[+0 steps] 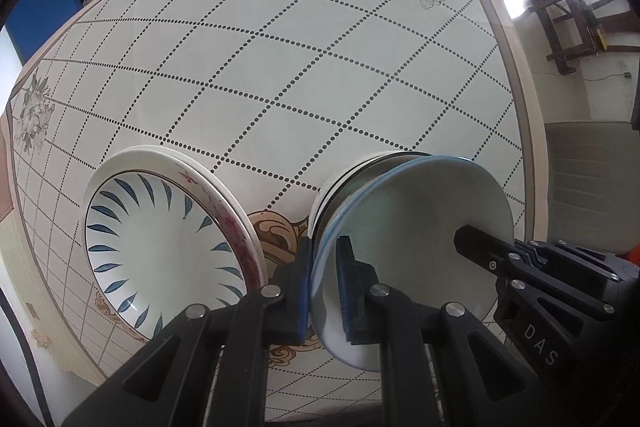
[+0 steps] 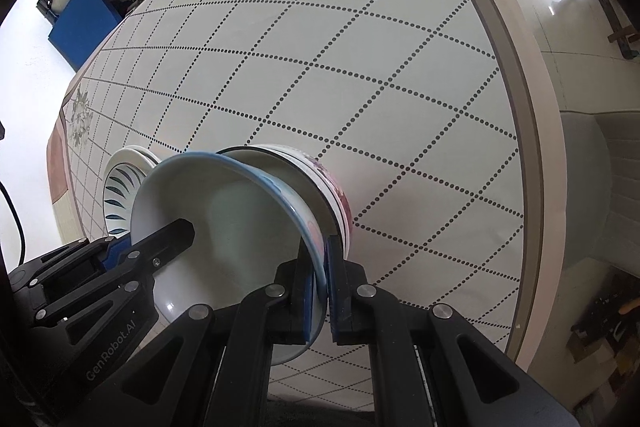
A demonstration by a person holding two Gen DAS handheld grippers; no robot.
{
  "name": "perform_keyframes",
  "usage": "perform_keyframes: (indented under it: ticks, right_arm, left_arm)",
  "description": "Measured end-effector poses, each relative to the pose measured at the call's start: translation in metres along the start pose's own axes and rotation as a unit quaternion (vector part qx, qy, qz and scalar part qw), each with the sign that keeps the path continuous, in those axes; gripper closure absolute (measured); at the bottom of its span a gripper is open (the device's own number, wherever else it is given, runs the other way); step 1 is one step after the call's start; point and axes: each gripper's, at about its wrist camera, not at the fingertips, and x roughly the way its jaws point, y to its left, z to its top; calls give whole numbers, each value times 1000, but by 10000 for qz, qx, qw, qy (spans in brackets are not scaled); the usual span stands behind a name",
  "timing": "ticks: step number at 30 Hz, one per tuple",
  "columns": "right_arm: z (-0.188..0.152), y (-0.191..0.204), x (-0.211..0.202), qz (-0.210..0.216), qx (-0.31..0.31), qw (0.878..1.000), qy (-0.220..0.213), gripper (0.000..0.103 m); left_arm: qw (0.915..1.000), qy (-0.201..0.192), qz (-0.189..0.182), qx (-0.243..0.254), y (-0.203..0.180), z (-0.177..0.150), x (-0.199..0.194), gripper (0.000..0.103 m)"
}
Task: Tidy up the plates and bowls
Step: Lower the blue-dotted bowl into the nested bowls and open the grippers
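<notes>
Two hand-held grippers, left [image 1: 324, 283] and right [image 2: 320, 291], each pinch opposite rims of one white, blue-edged bowl [image 1: 412, 247], tilted with its hollow facing the cameras, over the stacked bowls [image 2: 320, 183]. Left of it sits a leaf-patterned plate [image 1: 160, 251] on the dotted, flowered counter [image 1: 300, 67].

Plate stack [image 1: 160, 239] near the table's [image 1: 280, 67] front edge, toward its left end. Bowl stack [image 2: 320, 183] just right of it, apart. Top bowl [image 2: 224, 227] tilted in the bowl stack, clamped at opposite rims by left gripper [image 1: 324, 287] and right gripper [image 2: 320, 291].
</notes>
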Motion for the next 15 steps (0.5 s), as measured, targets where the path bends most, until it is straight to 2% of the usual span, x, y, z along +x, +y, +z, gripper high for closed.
perform_keyframes:
  ticks: [9,15]
  right_arm:
    - [4,6,6,-102,-157,9998,68,96]
    - [5,3,6,12,-216,9997,132,95]
  left_arm:
    - [10000,43,-71,-26,5,2,4,93]
    - [9996,129,-199,-153,12,0,6,93]
